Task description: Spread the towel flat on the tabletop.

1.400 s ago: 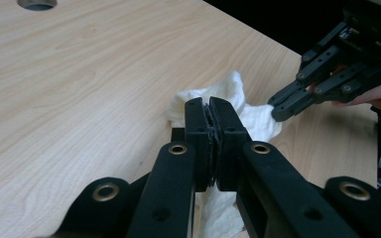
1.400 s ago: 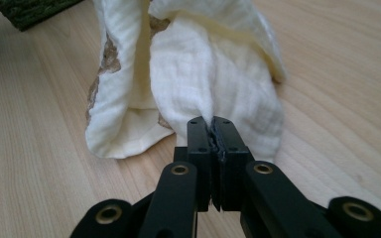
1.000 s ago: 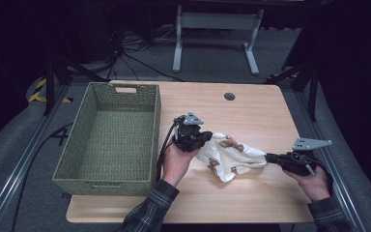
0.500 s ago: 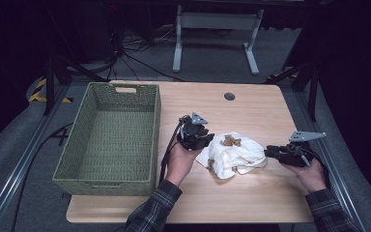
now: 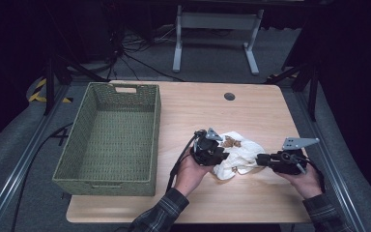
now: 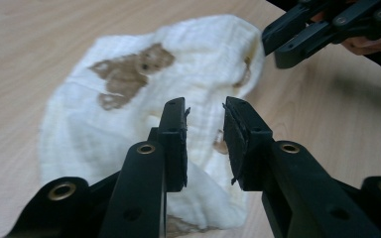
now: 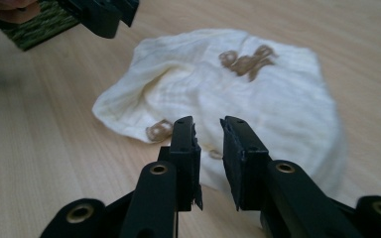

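A crumpled white cloth (image 5: 235,157) with brown prints lies on the wooden counter (image 5: 251,111), to the right of a green woven basket (image 5: 108,137). The left hand-held gripper (image 5: 221,155) sits at the cloth's left edge, the right hand-held gripper (image 5: 261,159) at its right edge. Both have jaws slightly parted after just moving, apparently pinching nothing.

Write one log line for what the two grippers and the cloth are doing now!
left gripper: open, cloth unheld | right gripper: open | white brown-printed cloth: crumpled on wooden table
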Motion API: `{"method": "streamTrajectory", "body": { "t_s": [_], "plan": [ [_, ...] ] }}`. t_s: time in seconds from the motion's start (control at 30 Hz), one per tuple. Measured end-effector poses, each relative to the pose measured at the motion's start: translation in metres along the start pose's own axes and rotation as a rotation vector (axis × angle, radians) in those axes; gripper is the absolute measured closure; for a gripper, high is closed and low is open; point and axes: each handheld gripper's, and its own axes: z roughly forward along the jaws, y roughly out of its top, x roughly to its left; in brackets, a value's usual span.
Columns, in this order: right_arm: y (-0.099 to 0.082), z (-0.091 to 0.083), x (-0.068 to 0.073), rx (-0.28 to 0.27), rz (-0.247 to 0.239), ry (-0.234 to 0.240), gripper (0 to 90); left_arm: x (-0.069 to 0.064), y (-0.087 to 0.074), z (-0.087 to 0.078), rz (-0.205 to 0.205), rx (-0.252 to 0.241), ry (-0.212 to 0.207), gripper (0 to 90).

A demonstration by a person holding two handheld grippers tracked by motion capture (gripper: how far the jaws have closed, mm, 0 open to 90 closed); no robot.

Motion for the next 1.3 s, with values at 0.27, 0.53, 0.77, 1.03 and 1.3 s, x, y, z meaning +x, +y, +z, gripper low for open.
{"method": "streamTrajectory", "body": {
  "t_s": [0.27, 0.53, 0.77, 1.03, 1.3],
  "plan": [
    [-0.004, 0.03, 0.017, 0.099, -0.056, 0.048, 75.9, -0.021, -0.01, 0.037, 0.075, 0.111, -0.034, 70.7],
    [-0.007, 0.046, 0.018, 0.146, -0.094, 0.031, 74.0, -0.023, -0.016, 0.057, 0.115, 0.169, 0.008, 67.8],
    [-0.008, 0.053, 0.018, 0.153, -0.106, 0.03, 70.8, -0.021, -0.018, 0.061, 0.127, 0.213, 0.03, 73.9],
    [-0.009, 0.055, 0.019, 0.164, -0.129, -0.016, 85.4, -0.018, -0.018, 0.06, 0.111, 0.212, 0.019, 87.4],
    [-0.005, 0.038, 0.014, 0.103, -0.103, -0.014, 86.7, -0.016, -0.008, 0.032, 0.094, 0.109, -0.005, 87.7]
  ]
}}
